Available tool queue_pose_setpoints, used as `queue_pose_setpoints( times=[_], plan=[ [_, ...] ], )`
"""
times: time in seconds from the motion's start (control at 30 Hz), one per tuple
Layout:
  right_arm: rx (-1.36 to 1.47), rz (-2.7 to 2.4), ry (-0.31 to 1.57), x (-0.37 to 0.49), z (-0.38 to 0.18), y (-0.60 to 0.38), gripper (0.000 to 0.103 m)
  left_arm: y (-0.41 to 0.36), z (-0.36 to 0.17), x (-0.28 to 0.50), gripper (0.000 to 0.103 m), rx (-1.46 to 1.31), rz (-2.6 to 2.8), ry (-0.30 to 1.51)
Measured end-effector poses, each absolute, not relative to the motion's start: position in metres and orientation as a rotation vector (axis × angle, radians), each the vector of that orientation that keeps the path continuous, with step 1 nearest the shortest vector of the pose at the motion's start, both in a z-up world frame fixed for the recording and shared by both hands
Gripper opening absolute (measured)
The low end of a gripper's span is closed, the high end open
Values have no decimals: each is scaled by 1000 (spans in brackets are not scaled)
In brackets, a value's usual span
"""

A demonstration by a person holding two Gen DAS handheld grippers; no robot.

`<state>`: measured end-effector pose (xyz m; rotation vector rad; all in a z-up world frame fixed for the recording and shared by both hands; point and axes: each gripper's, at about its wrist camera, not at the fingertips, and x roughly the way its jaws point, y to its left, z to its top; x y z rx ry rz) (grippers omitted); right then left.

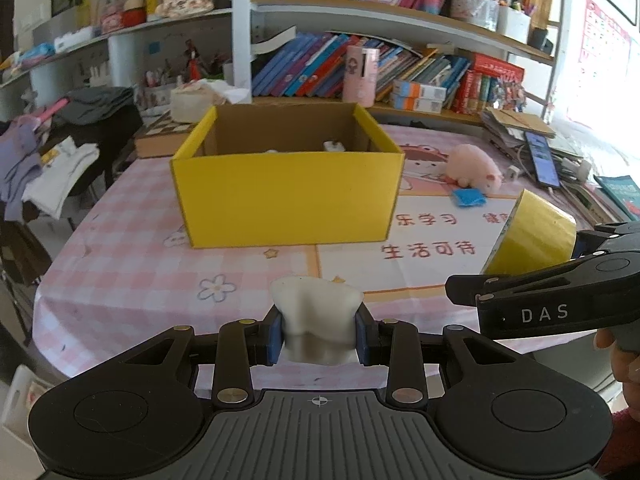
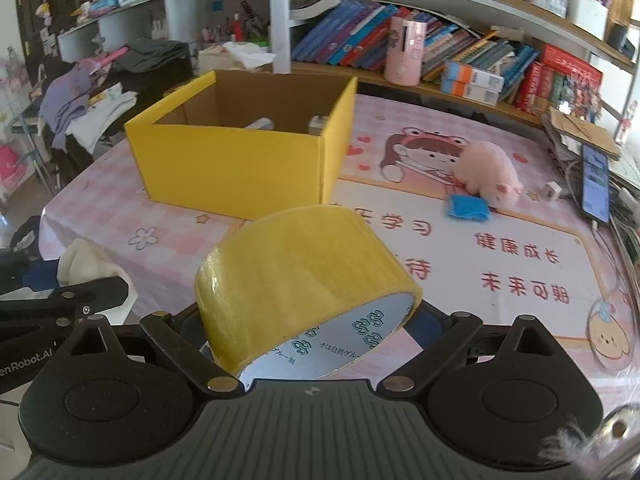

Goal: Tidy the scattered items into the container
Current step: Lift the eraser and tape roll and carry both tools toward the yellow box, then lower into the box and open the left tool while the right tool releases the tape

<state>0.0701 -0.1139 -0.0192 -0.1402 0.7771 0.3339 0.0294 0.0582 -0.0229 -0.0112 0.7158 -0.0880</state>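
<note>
The yellow box (image 1: pixel 286 196) stands open on the pink checked tablecloth (image 1: pixel 132 264), ahead of both tongs and well apart from them. In the left view it sits straight in front; in the right view it lies ahead and to the left. Its inside is plain brown card, and only the tops of a couple of pale things show above the near wall; what they are is hard to make out.

The roll of yellow tape (image 2: pixel 304 280) fills the middle of the right view, tilted, its blue-grey printed core facing down toward the camera. It sits between the arms of the right tongs (image 2: pixel 312 320), but the roll covers both pads, so the exact contact is hidden; the tongs stand wide around it and it is lifted off the table.

The left tongs (image 1: pixel 319 334) are nearly closed, their blue pads (image 1: pixel 275 334) pressing into the two sides of a soft white lump (image 1: pixel 316 316), which bulges above them.

A pink plush pig (image 2: pixel 490 176) lies on the cloth to the right of the box, and a small blue packet (image 2: pixel 467 208) lies just in front of it, touching or nearly so.
</note>
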Motion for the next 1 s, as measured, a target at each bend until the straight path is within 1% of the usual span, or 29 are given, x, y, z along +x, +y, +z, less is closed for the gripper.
queue_pose_setpoints(
  times=[0.27, 0.57, 0.8, 1.0],
  plan=[
    [-175, 386, 758, 75, -17, -95, 96, 75, -18, 32, 33, -48, -54, 711],
    [-219, 447, 613, 99, 13, -83, 96, 90, 14, 50, 32, -8, -16, 600],
    [-218, 487, 489, 154, 45, -71, 96, 101, 41, 96, 32, 46, -7, 533],
    [-334, 558, 434, 208, 49, -52, 96, 111, 52, 156, 33, 59, -37, 537]
  ],
)
